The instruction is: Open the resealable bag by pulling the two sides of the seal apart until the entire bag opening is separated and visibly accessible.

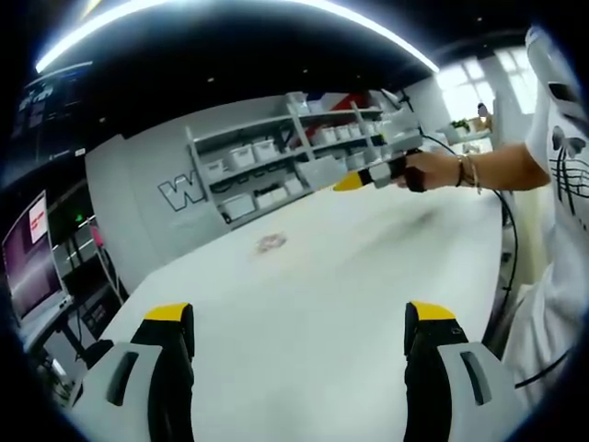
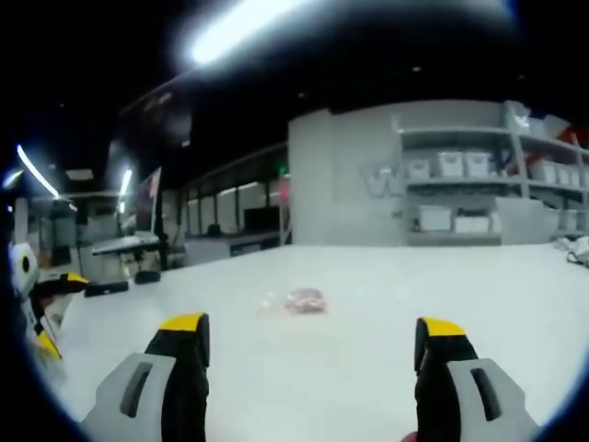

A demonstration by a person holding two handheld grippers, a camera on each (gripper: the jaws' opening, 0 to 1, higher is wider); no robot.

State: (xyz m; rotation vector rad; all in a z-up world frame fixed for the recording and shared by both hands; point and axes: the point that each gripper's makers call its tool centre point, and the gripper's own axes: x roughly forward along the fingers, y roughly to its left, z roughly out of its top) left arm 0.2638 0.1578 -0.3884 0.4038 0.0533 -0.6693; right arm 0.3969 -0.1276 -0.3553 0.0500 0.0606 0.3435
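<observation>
Both grippers are held up off the white table [image 1: 304, 313] right now, nothing in either one. At the bottom of the left gripper view the left gripper [image 1: 299, 327] has its jaws spread wide, and the right gripper [image 2: 311, 339] looks the same in its own view, jaws wide apart and empty. Further out, the resealable bag [image 2: 305, 299] lies flat, small and pinkish, near the middle of the frame, well apart from both. In the upper right of the left gripper view a hand [image 1: 428, 170] grips the right gripper's handle. Way back there are grey shelves [image 1: 294, 152] with white bins. My worry: the bag lies so flat that the jaws could pinch both seal sides together, or just shove it along the slick table.
</observation>
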